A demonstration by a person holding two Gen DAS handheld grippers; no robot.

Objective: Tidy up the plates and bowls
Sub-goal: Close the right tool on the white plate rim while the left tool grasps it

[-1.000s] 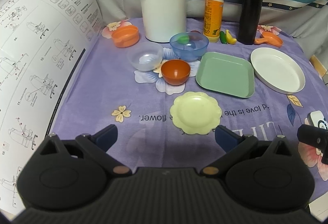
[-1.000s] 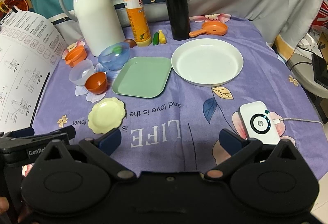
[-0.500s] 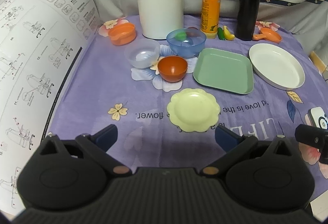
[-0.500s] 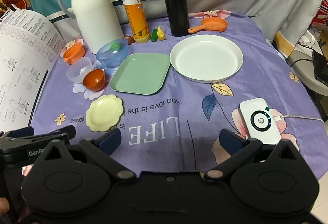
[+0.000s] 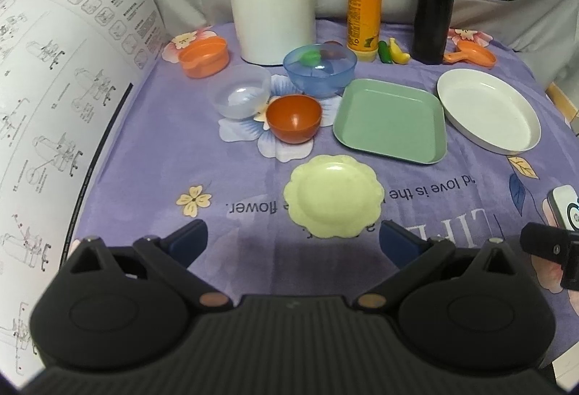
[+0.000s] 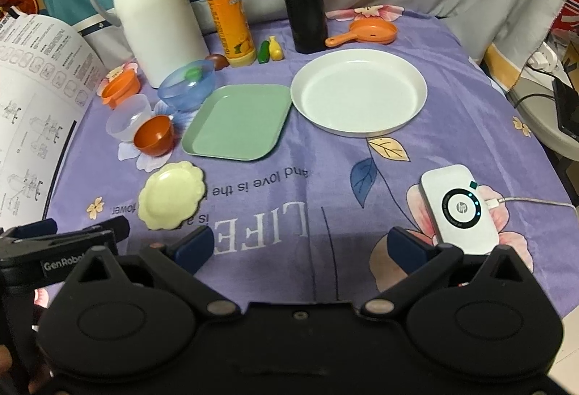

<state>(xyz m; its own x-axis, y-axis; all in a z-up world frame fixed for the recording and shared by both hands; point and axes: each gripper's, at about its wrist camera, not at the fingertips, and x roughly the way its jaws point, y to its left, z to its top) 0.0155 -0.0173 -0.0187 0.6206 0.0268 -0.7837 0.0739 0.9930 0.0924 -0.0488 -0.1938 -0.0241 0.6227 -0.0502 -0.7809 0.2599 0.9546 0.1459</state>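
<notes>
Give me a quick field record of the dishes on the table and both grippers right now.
plates: scalloped pale yellow plate, square green plate, round white plate
bowls: small orange-red bowl, clear plastic bowl, blue translucent bowl
stacking: none, all apart
left gripper: open, empty, nearest the yellow plate
right gripper: open, empty

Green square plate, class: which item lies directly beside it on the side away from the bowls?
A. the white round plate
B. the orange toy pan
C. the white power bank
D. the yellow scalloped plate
A: the green square plate has the white round plate right next to it, opposite the orange bowl, clear bowl and blue bowl.
</notes>
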